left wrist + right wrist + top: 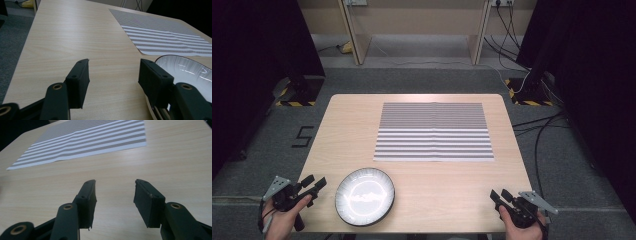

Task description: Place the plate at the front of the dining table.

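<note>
Seemingly nothing is underway yet: the left gripper [314, 186] and right gripper [500, 196] are hovering at the bottom corners, jaws apart and empty. Lower left, the white plate [364, 196] is sitting below the striped placemat [433, 131], probably needing lifting onto it.

A mat [433, 131] lies flat on the table [352, 120], nearer the far edge and about midway between the left and right edges. A plate [365, 196] sits by the near edge, left of the middle, in front of the mat's near left corner and apart from it. The left gripper [314, 184] hangs at the near left corner, just left of the plate. The right gripper [499, 195] hangs at the near right corner, well apart from the plate.
</note>
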Demonstrator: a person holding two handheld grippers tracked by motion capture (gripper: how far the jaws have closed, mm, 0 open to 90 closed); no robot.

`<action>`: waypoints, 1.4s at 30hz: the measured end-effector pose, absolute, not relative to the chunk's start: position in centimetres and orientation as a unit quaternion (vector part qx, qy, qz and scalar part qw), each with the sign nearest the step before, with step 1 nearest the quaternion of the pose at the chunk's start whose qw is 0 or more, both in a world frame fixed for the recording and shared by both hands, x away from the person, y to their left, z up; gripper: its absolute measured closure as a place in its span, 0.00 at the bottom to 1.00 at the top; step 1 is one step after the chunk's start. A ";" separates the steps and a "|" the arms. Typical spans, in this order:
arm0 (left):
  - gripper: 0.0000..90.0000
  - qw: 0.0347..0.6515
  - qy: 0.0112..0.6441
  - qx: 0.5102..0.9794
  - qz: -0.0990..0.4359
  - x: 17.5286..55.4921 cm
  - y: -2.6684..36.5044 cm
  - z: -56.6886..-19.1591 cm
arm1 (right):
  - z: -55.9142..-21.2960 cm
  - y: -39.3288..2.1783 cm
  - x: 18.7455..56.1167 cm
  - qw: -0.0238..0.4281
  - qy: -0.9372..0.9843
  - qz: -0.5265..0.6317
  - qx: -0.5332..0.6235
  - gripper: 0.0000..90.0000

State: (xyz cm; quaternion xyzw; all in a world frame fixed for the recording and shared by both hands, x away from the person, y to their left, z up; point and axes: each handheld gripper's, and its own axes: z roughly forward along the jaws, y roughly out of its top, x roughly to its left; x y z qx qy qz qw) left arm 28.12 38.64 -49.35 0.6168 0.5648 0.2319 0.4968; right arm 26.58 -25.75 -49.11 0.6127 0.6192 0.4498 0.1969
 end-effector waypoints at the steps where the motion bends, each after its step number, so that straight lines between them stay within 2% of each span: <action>1: 0.48 0.497 0.565 0.618 0.226 28.1 38.4 -49.3 | -48.9 -25.0 26.9 0.196 0.628 0.452 0.603 0.58; 12: 0.49 0.496 0.541 0.645 0.214 28.3 37.9 -48.8 | -48.1 -22.6 28.2 0.173 0.659 0.450 0.577 0.59; 26: 0.49 0.504 0.523 0.663 0.180 28.3 35.8 -48.7 | -46.0 -17.1 31.3 0.149 0.708 0.447 0.526 0.61; 35: 0.49 0.504 0.518 0.671 0.169 28.5 35.1 -48.7 | -46.0 -13.6 31.7 0.108 0.715 0.463 0.513 0.61; 42: 0.47 0.502 0.517 0.674 0.165 28.2 34.9 -48.7 | -46.1 -10.2 31.5 0.096 0.730 0.465 0.493 0.63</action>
